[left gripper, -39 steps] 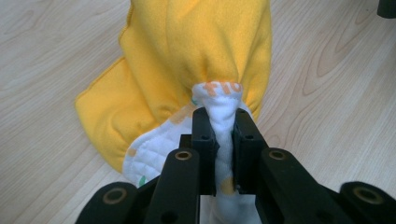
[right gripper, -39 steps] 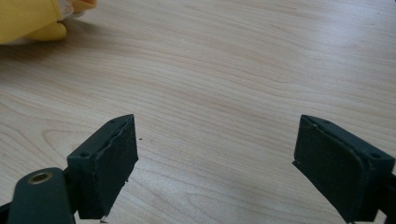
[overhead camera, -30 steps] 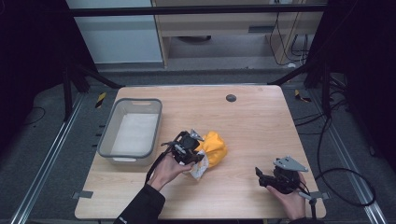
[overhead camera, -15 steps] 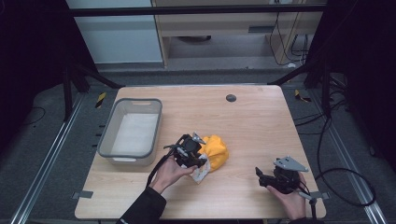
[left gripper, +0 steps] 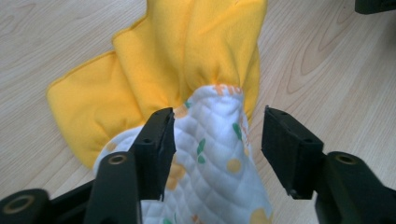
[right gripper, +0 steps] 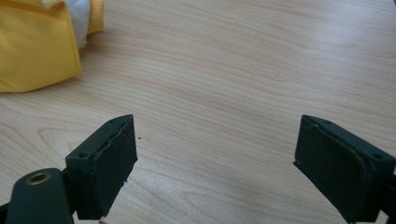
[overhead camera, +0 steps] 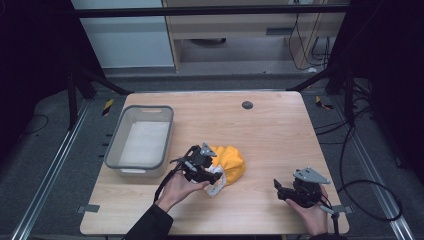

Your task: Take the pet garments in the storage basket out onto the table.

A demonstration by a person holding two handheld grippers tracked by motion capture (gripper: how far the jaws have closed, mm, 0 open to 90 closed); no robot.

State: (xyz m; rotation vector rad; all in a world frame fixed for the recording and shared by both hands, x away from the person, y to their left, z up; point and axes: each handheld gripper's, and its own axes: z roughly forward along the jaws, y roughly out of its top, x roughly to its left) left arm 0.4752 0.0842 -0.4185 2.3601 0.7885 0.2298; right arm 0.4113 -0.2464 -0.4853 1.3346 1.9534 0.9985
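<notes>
1. Black jaws of the left gripper (left gripper: 217, 140) stand apart on either side of a white quilted fold of the cloth (left gripper: 187, 84). One jaw lies against the fold; a gap shows between the fold and the other jaw. The jaws are not clamped on it.
2. The quilted face is white with a stitched diamond pattern and small green, yellow and orange prints. Orange lettering shows at its upper edge, too bunched to read.
3. The other face of the cloth is plain yellow. It is gathered into soft folds beyond the jaws and spreads flat on the wood to one side.
4. In the high view the cloth (overhead camera: 231, 162) lies crumpled near the middle of the table (overhead camera: 280, 130), toward the person's edge. The left gripper (overhead camera: 212, 176) sits at its near-left side, held by the left hand (overhead camera: 177, 189).
5. A grey bin (overhead camera: 142, 142) stands on the table left of the cloth, close by but apart from it.
6. The right gripper (right gripper: 215, 163) has its jaws wide apart over bare wood, holding nothing. A yellow corner of the cloth shows at the top left of its view.
7. In the high view the right gripper (overhead camera: 281, 190) rests at the table's near right, well apart from the cloth, held by the right hand (overhead camera: 312, 215).
8. A small dark disc (overhead camera: 247, 105) lies near the far edge of the table.
</notes>
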